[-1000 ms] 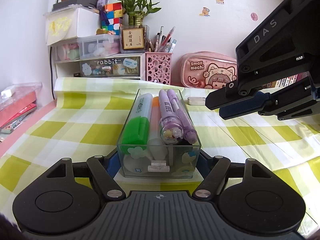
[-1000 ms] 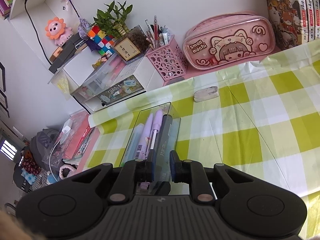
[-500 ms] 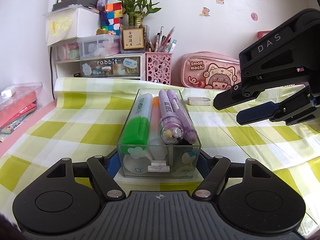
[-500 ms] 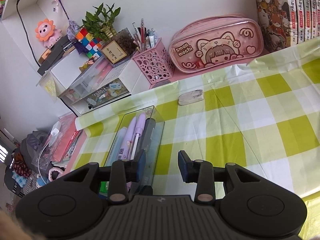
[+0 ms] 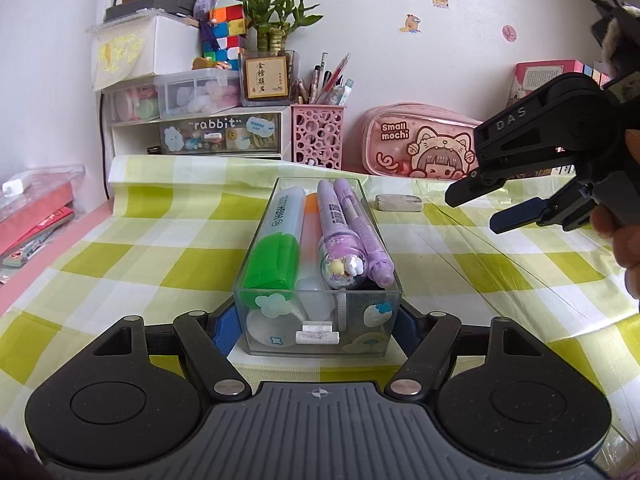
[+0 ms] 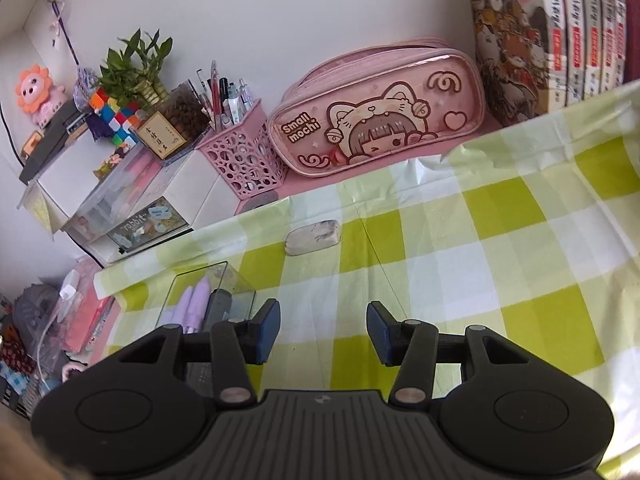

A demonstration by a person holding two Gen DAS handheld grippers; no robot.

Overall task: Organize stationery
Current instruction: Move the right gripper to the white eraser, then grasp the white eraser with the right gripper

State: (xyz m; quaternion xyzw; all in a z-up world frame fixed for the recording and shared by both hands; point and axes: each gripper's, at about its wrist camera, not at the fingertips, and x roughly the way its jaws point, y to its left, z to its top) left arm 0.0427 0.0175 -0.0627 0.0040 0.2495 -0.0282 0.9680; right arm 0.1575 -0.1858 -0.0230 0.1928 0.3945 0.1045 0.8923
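Observation:
A clear plastic box (image 5: 318,312) stands on the green checked cloth, and my left gripper (image 5: 316,328) is shut on its near end, blue pads against both side walls. Inside lie a green highlighter (image 5: 276,256), an orange marker (image 5: 311,232) and two purple pens (image 5: 340,236). The right wrist view shows a dark pen (image 6: 220,308) in the box (image 6: 212,292) beside them. My right gripper (image 6: 323,330) hovers right of the box with its jaws opening and nothing between them; it also appears in the left wrist view (image 5: 474,212). A white eraser (image 6: 313,237) lies beyond the box.
Along the back wall stand a pink pencil case (image 5: 416,148), a pink pen holder (image 5: 318,136) and a white drawer unit (image 5: 216,136) with boxes on top. Books (image 6: 552,32) stand at the back right. A person's hand (image 5: 628,248) holds the right gripper.
My right gripper let go of the dark pen into the box, spread its jaws and drew away to the right. The left gripper and the box stayed still.

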